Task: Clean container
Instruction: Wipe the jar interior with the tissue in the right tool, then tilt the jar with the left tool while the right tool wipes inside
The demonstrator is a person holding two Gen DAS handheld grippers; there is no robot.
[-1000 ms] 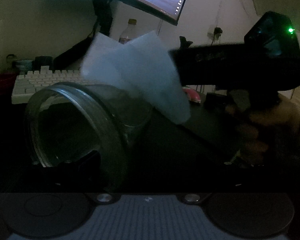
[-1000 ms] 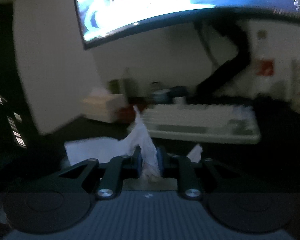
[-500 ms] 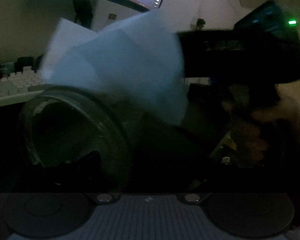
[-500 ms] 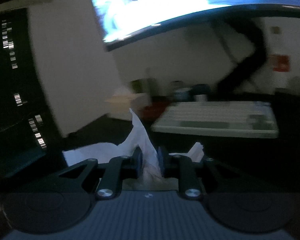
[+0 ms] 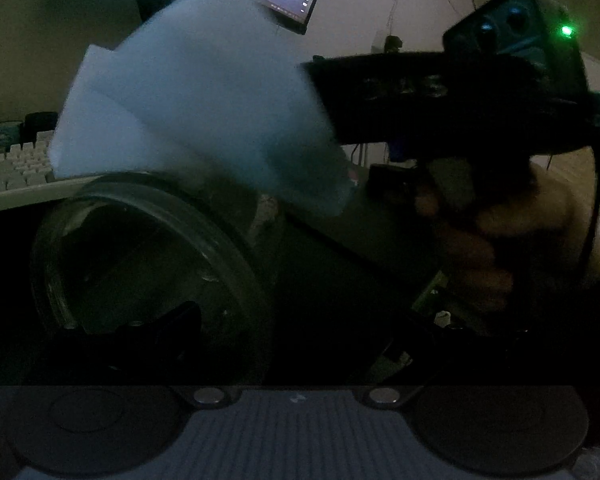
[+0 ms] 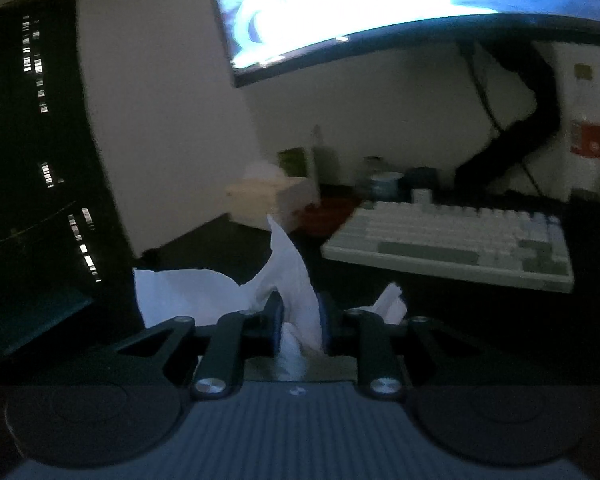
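Nearest in the left wrist view, the left gripper (image 5: 236, 344) holds a clear glass jar (image 5: 148, 264) tipped on its side, mouth toward the camera; one dark finger (image 5: 168, 320) shows inside the rim, so it looks clamped on the jar wall, though the dark hides the other finger. Just above and behind the jar, a white tissue (image 5: 204, 120) fans out from the right gripper (image 6: 299, 322), whose pads are pinched together on it. Farther back sit a pale keyboard (image 6: 452, 248) and a lit monitor (image 6: 380, 8).

The wiping step seems about to start: next, the tissue needs steering down into the jar's mouth and rubbing round the inside.
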